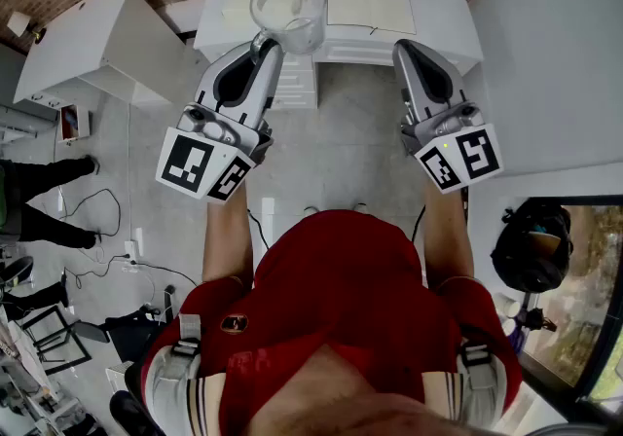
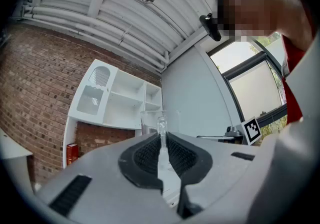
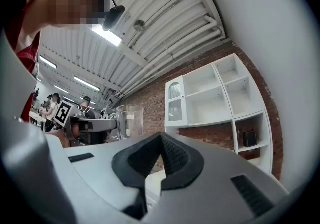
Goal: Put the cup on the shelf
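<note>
A clear glass cup (image 1: 289, 11) hangs upright above the white desk (image 1: 443, 30), held by its wall. My left gripper (image 1: 265, 41) is shut on that wall, and in the left gripper view the glass (image 2: 161, 120) stands squeezed between the dark pads. The white shelf (image 2: 120, 98) with open compartments stands against the brick wall beyond it. My right gripper (image 1: 404, 47) is level with the left one, shut and empty, its pads meeting at the tips (image 3: 161, 136). From the right gripper view the cup (image 3: 130, 120) shows to the left and the shelf (image 3: 215, 93) to the right.
An open notebook (image 1: 370, 8) lies on the desk, and drawers (image 1: 297, 84) sit below it. A white panel (image 1: 97, 35) leans at the left. A person's legs (image 1: 39, 181) and cables are on the floor at left, a black backpack (image 1: 533, 244) at right. A dark box (image 3: 248, 138) occupies a lower shelf compartment.
</note>
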Motion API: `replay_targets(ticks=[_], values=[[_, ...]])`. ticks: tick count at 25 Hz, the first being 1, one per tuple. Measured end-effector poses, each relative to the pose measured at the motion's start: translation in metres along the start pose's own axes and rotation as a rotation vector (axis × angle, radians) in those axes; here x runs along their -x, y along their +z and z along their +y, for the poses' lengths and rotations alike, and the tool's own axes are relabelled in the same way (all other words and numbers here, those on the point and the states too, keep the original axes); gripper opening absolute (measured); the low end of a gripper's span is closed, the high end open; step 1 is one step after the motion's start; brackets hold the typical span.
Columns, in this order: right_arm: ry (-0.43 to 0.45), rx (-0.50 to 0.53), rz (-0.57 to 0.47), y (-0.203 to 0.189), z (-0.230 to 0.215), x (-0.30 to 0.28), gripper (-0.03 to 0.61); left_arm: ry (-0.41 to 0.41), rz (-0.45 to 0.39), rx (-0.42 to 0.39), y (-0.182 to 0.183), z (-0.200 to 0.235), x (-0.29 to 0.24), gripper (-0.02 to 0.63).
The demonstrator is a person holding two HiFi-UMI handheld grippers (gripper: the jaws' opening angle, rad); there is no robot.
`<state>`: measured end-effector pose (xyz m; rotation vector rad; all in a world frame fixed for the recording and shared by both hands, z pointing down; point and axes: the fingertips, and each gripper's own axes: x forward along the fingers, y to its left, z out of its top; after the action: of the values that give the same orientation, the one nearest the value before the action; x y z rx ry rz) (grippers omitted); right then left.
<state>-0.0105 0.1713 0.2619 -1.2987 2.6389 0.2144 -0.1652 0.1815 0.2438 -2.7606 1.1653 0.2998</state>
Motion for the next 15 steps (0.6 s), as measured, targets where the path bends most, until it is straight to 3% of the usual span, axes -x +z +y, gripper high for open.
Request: replay_targets(ticks=[6,15], values=[[0.001,-0.07,-0.045,-0.004,0.011,-0.007,-0.003,-0.022,0.003,-0.003,-0.004,0.014,0.008,0.026],[-0.043,-0.045,-0.027,-0.007,0.011,-0.041,-0.003,-0.053,-0.027,-0.009,0.008,0.055,0.0,0.026]])
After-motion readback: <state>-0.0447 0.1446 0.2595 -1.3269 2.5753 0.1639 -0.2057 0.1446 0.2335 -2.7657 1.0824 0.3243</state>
